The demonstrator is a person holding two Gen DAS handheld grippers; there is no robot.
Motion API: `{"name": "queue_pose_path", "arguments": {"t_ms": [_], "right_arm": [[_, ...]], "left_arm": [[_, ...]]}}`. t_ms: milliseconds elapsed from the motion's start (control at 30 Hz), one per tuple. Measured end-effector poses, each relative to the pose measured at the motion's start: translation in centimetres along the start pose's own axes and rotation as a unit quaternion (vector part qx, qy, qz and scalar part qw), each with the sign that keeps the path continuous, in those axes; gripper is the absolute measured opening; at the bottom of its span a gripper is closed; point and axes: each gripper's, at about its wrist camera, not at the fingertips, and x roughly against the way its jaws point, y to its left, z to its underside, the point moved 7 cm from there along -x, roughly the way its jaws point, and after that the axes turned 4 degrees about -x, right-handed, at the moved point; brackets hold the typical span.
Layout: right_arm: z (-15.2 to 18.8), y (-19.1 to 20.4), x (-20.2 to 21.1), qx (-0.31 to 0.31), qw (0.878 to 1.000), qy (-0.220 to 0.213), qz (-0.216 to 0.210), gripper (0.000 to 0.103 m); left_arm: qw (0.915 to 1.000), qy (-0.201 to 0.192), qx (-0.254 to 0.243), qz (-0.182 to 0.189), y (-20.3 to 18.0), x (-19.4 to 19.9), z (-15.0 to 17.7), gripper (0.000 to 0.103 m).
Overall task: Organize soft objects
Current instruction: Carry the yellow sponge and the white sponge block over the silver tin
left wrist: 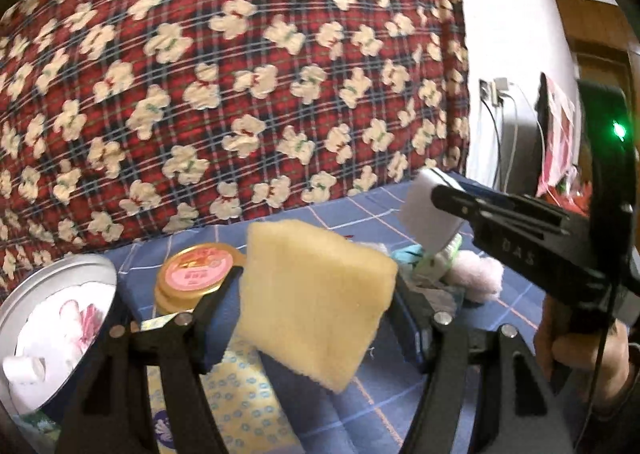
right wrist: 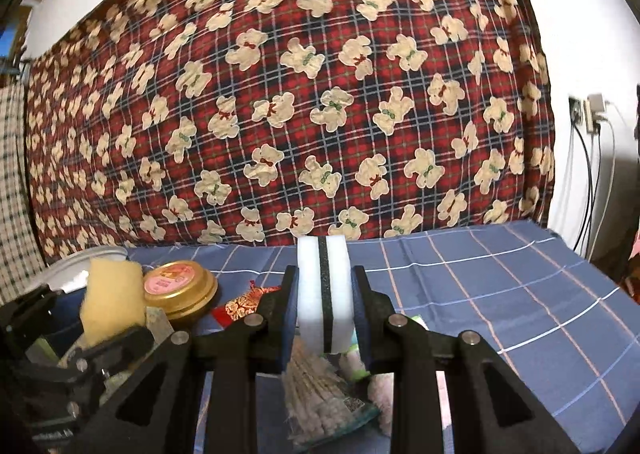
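Holding mid-task: left hand-held gripper (left wrist: 316, 306) clamped on yellow sponge (left wrist: 316, 302), right hand-held gripper (right wrist: 324, 306) on white sponge (right wrist: 325, 294), both aloft. Further, at 3 o'clock, soft pile (left wrist: 452, 266) unsorted; silver tin (left wrist: 60, 318) at 9.

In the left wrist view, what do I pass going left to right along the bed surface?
Silver tin → gold-lidded jar → yellow sponge held by the left gripper → fluffy white pom → right gripper holding the white sponge.

A blue checked bedsheet (right wrist: 500, 278) carries a gold tin (right wrist: 180, 288), a bag of cotton swabs (right wrist: 316, 394) and a silver tin (left wrist: 52, 286).
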Motion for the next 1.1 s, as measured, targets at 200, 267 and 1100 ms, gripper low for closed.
{"name": "queue_pose_path", "arguments": {"t_ms": [200, 267, 1100], "right_arm": [[0.5, 1.5, 0.4, 0.025, 1.0, -0.004, 0.017, 0.028], [0.8, 2.2, 0.5, 0.037, 0.999, -0.003, 0.019, 0.028], [2.8, 10.4, 2.1, -0.007, 0.999, 0.027, -0.042, 0.028]], "left_arm": [[0.9996, -0.01, 0.011, -0.024, 1.4, 0.5, 1.0, 0.068], [0.9994, -0.011, 0.005, -0.032, 1.5, 0.7, 1.3, 0.068], [0.9975, -0.042, 0.024, -0.052, 6.4, 4.8, 2.3, 0.068]]}}
